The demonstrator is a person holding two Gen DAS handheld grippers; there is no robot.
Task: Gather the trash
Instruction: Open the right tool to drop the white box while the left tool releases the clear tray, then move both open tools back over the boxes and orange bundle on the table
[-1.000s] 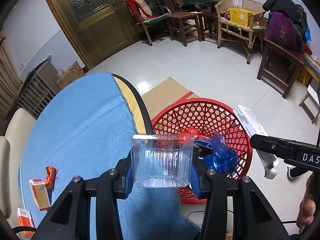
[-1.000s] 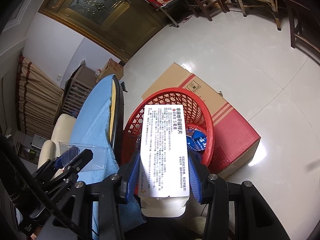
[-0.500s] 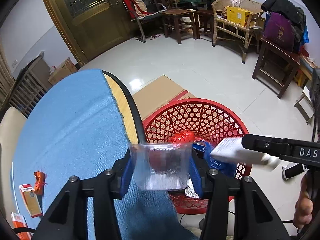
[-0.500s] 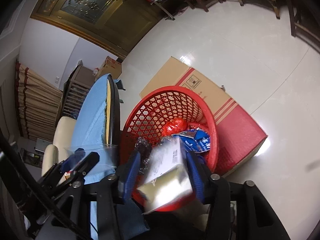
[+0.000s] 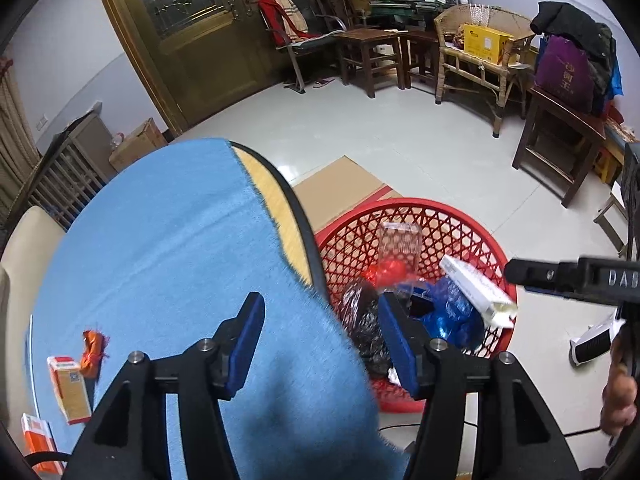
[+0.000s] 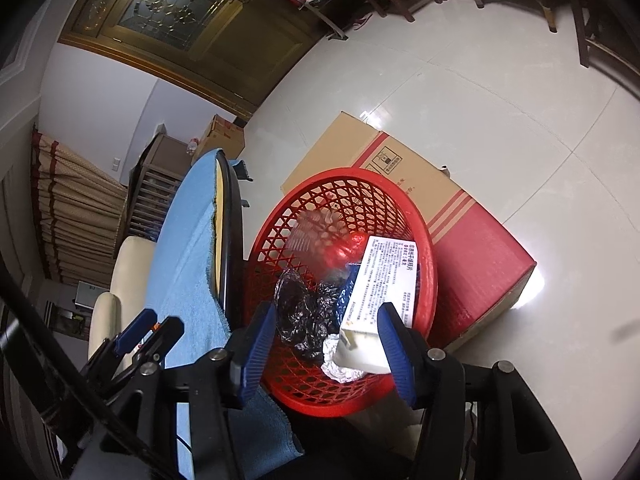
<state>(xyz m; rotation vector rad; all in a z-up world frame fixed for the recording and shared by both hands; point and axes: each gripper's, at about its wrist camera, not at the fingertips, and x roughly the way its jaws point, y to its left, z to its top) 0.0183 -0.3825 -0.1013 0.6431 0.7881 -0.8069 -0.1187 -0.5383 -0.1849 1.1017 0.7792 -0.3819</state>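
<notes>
Red lattice plastic fills the left wrist view: the basket (image 5: 420, 216) on the floor beside the blue-clothed tabletop (image 5: 160, 240) holds a clear plastic cup (image 5: 400, 240) and a white carton (image 5: 476, 292). The left claw (image 5: 324, 344) has just been opening, nothing between its pads.

In the right wrist view, the right claw (image 6: 326, 348) stands apart and empty above the basket (image 6: 340, 184), the carton (image 6: 380, 284) lying inside, the blurred cup (image 6: 316, 232) behind it.

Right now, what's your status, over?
Both claws open and empty: left claw, right claw have just let go. Clear cup and white box in red basket. More litter on blue cloth. Nothing blocking.
</notes>
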